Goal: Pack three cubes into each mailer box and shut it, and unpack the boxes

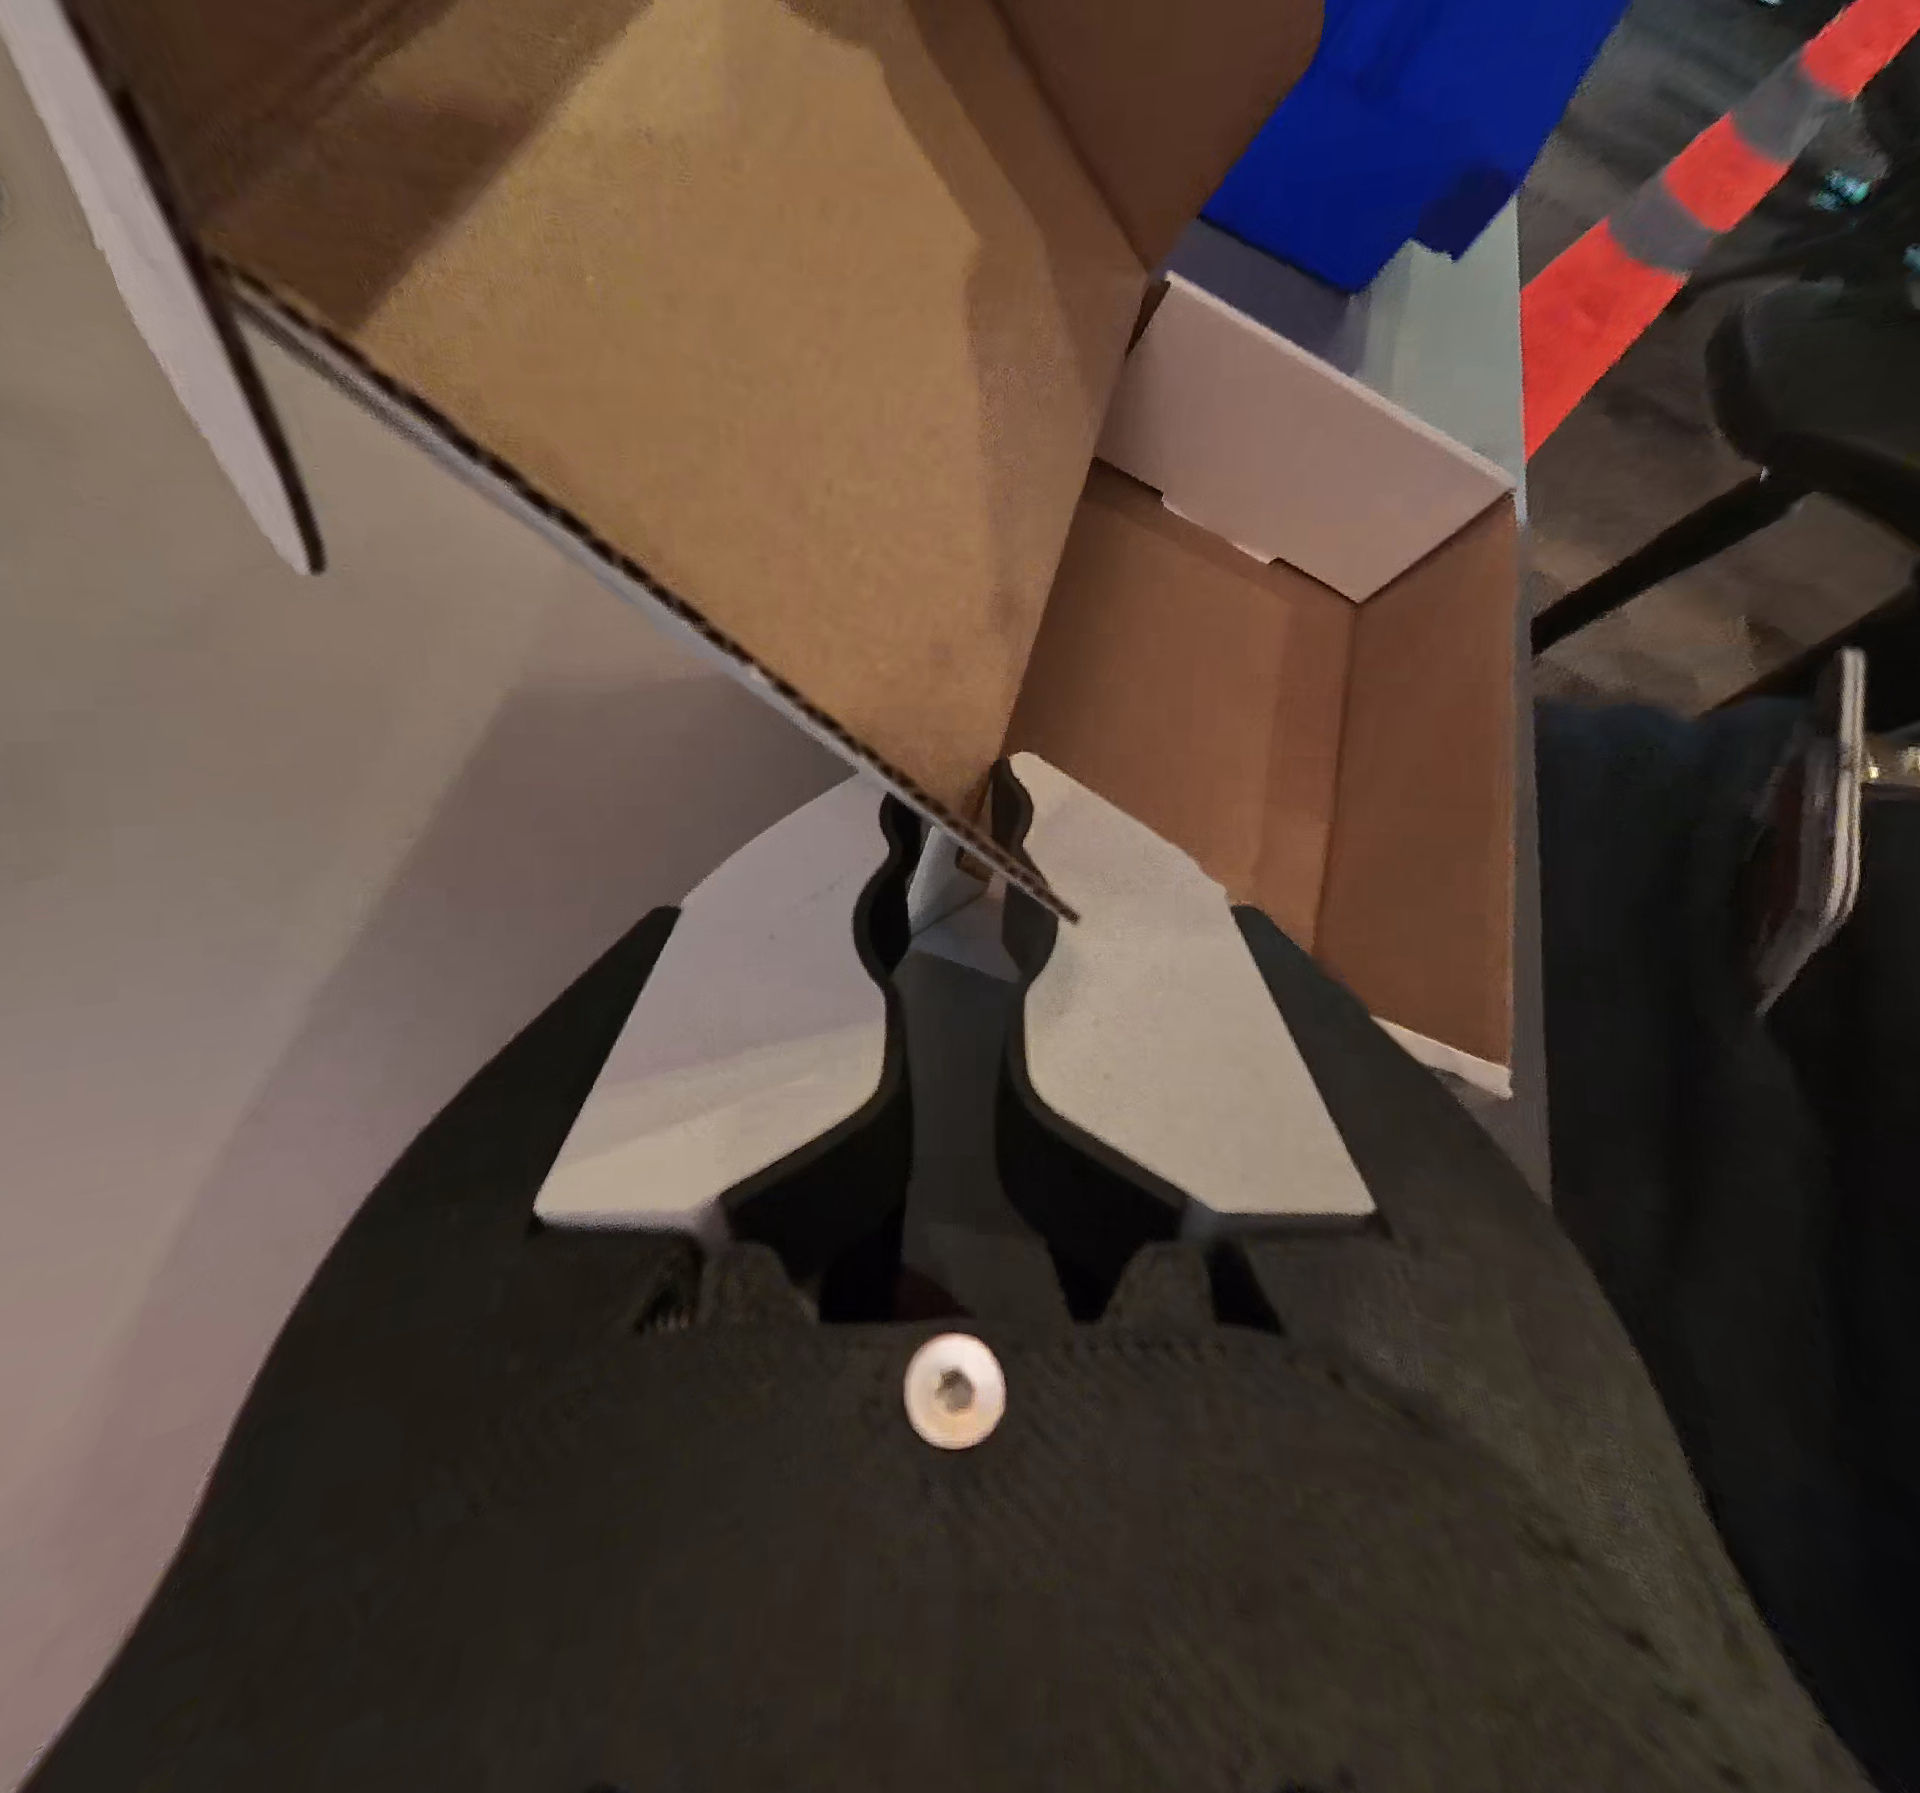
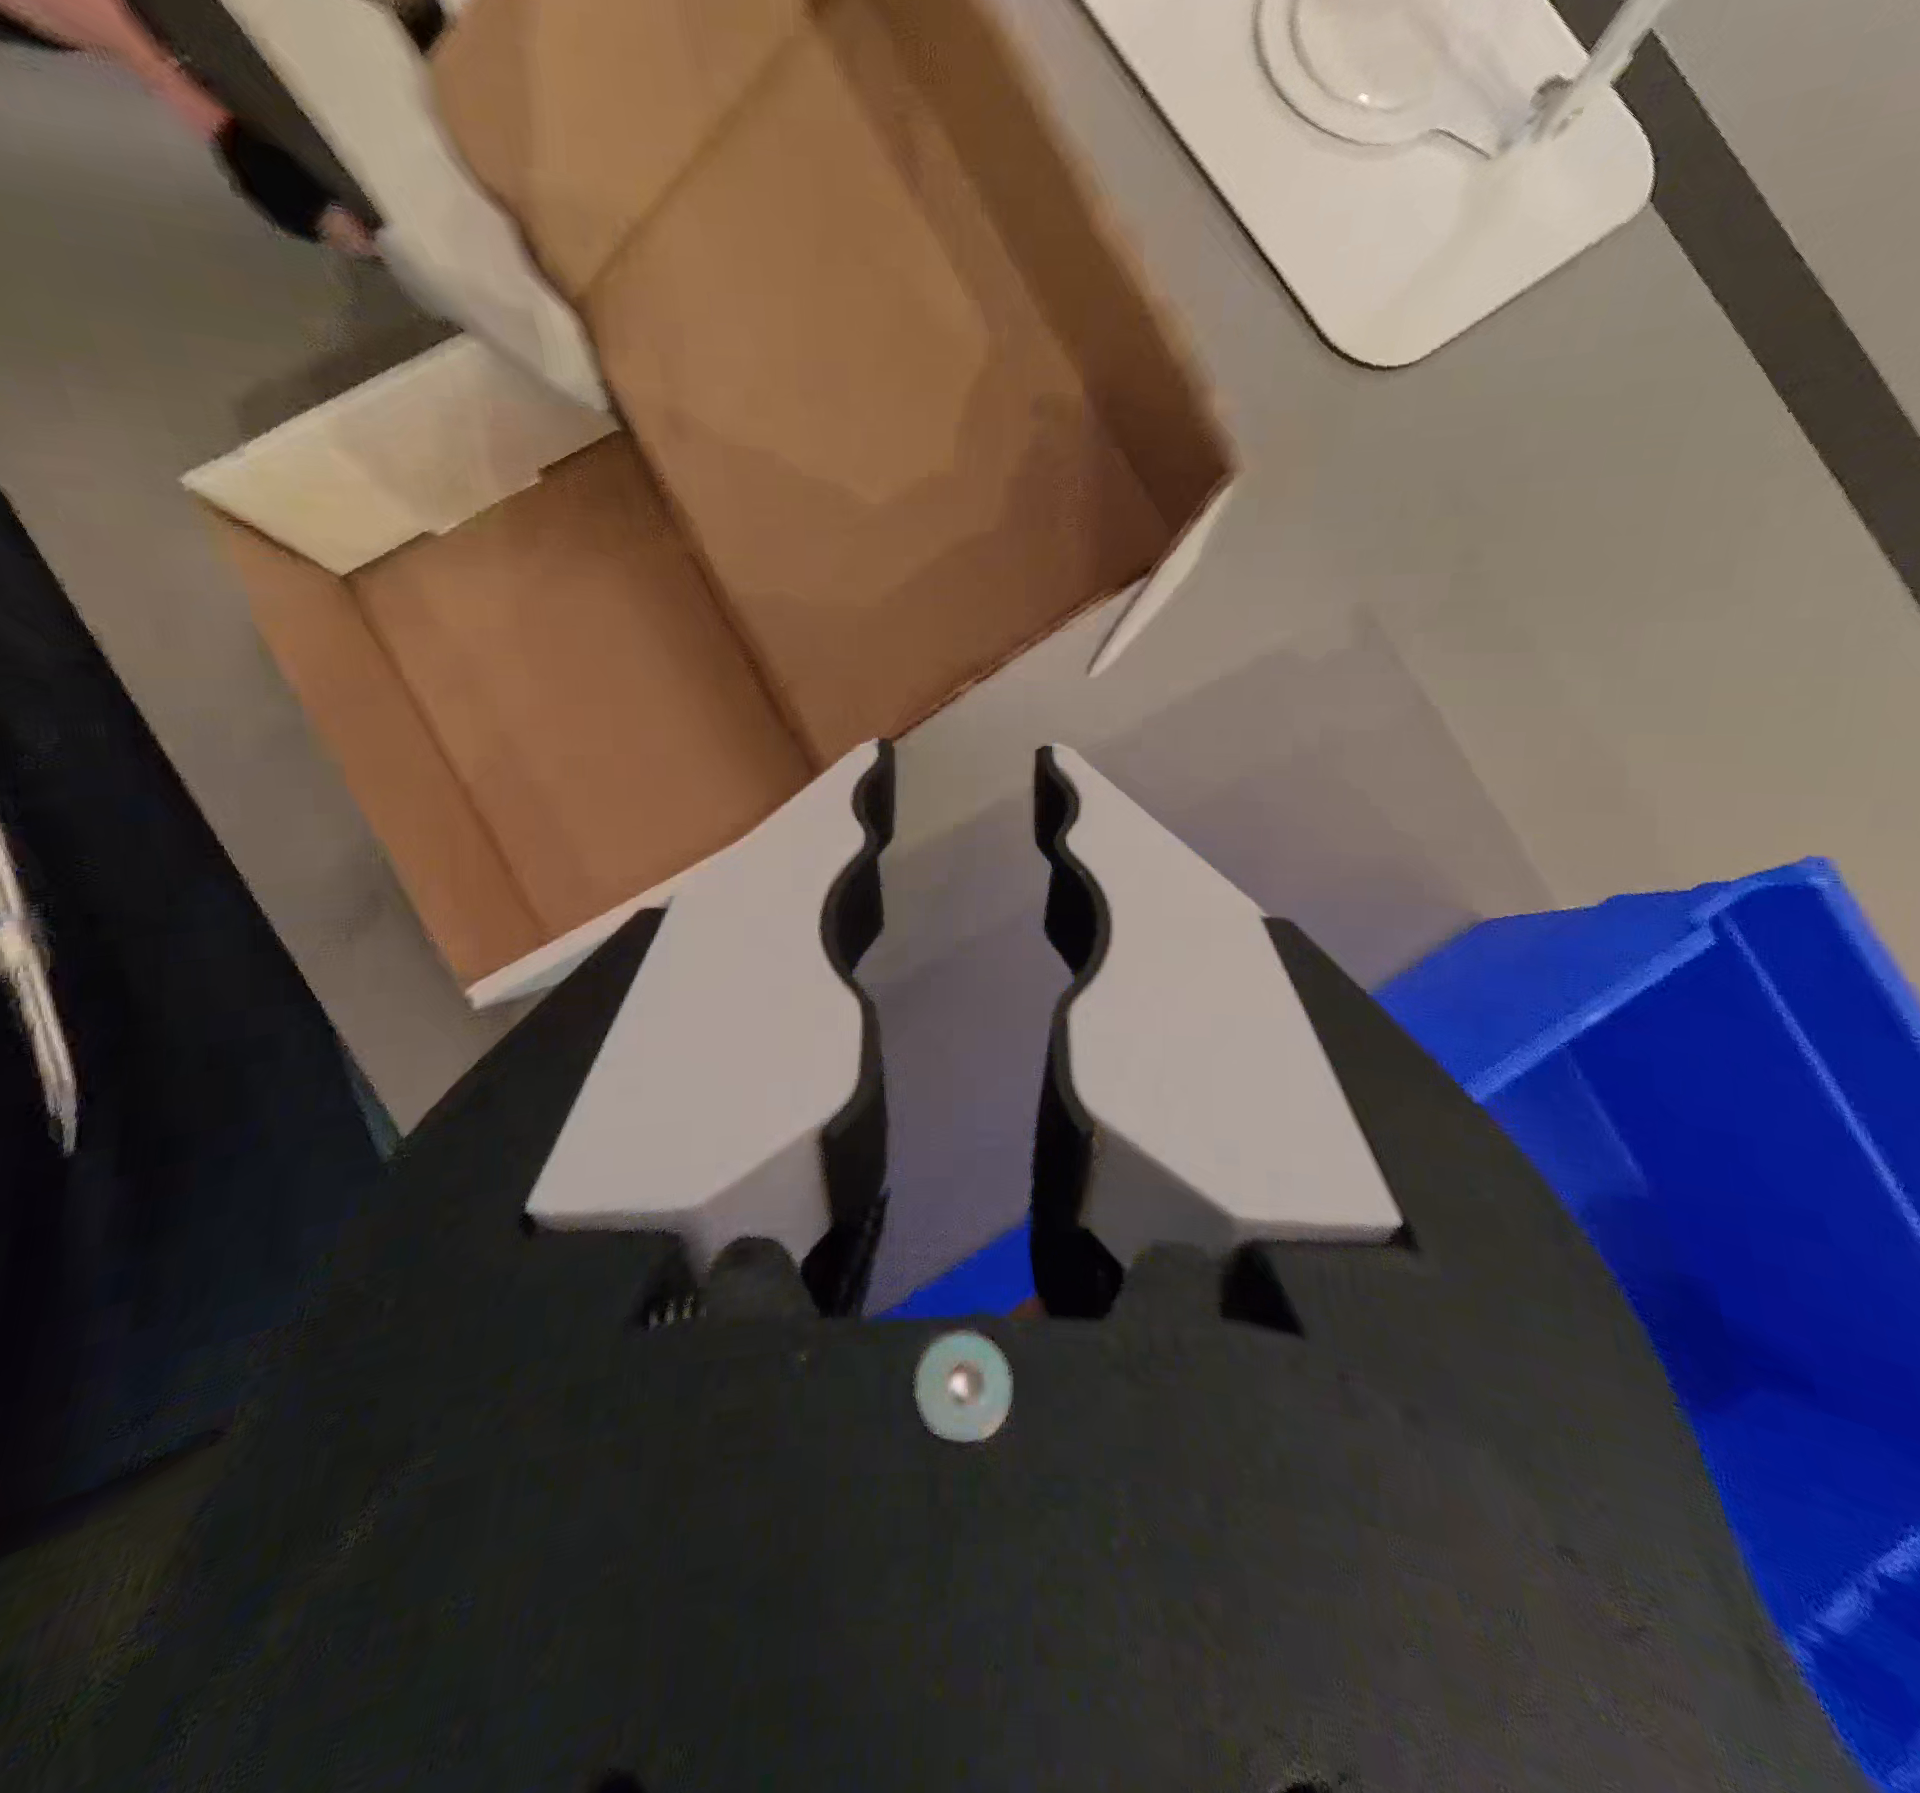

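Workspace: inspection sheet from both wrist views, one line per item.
Surface: grey table, bare where visible.
Job's things: one mailer box, open, lid raised, no cubes visible.
Clutter: blue bin; white stand base.
Grippers: left gripper shut on the lid's corner; right gripper open, holding nothing.
Cables: nothing seen.
Surroundings: person's dark clothing; orange cone.

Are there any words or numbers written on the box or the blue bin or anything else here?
None: no words, numbers or signs can be read in either view.
The mailer box is plain brown inside and white outside.
The blue bin shows no label.
The white stand base is blank.
The left hand-held gripper, pinching the box lid's edge, and the right hand-held gripper bear no marks.
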`<act>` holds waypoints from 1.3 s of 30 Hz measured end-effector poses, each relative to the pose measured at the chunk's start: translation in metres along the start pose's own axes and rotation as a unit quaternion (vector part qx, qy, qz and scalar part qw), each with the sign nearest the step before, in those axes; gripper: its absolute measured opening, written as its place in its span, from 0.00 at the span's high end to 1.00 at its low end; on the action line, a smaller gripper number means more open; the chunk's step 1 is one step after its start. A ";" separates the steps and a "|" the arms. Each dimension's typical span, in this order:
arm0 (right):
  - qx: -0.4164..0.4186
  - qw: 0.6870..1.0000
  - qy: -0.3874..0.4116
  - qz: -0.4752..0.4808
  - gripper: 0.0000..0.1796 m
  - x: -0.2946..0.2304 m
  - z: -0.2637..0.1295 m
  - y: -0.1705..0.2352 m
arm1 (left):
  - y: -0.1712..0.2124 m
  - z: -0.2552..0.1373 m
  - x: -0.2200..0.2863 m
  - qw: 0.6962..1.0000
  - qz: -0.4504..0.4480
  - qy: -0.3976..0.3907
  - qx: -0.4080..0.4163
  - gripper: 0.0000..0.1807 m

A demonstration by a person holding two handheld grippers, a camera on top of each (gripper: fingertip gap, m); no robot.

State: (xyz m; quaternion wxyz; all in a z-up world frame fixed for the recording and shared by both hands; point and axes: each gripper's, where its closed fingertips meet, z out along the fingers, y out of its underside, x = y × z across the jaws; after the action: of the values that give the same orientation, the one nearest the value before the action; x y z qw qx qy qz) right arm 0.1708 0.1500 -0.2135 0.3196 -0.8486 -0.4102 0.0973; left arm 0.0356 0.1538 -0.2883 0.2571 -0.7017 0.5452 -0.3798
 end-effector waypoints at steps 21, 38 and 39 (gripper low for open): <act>0.100 0.981 -0.096 0.134 0.97 -0.017 0.045 -0.035 | -0.012 -0.050 -0.010 0.993 -0.080 0.057 0.066 0.68; 0.142 0.969 -0.121 0.161 0.82 -0.022 0.056 -0.040 | -0.008 -0.055 -0.010 0.979 -0.136 0.113 0.101 0.85; 0.140 0.966 -0.132 0.172 0.79 -0.024 0.059 -0.038 | -0.006 -0.053 -0.009 0.981 -0.127 0.111 0.096 0.85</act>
State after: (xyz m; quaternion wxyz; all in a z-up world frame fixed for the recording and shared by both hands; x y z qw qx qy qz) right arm 0.1059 0.1768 -0.2376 0.3570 -0.8327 -0.2793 0.3180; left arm -0.0054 0.1674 -0.2551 0.2115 -0.6907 0.4380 -0.5352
